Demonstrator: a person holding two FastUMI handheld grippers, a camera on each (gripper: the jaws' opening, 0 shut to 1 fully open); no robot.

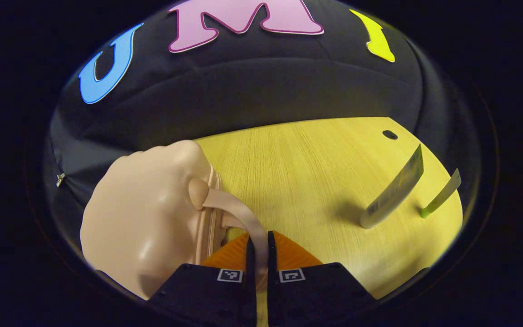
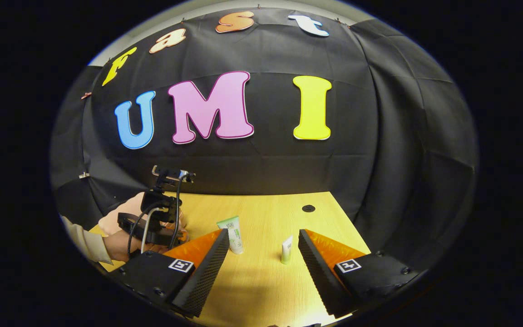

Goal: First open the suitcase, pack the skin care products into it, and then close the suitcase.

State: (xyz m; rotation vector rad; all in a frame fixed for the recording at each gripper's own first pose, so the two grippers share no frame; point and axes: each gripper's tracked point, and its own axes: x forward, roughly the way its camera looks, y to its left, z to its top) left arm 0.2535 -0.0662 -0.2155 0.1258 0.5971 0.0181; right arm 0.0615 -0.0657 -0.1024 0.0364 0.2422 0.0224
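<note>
- Recording booth, not a home: black cloth wall [image 2: 379, 150] hangs in creases behind the scene, clipped along its edge.
- Bare wooden table [image 2: 266, 218] with a cable hole [image 2: 308, 208], office-desk type.
- Camera rig with cables [image 2: 161, 209] in a person's hand.

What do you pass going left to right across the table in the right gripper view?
Sleeve → left claw held in a hand → larger tube standing upright → smaller tube standing on its cap → dark hole in the table.
</note>
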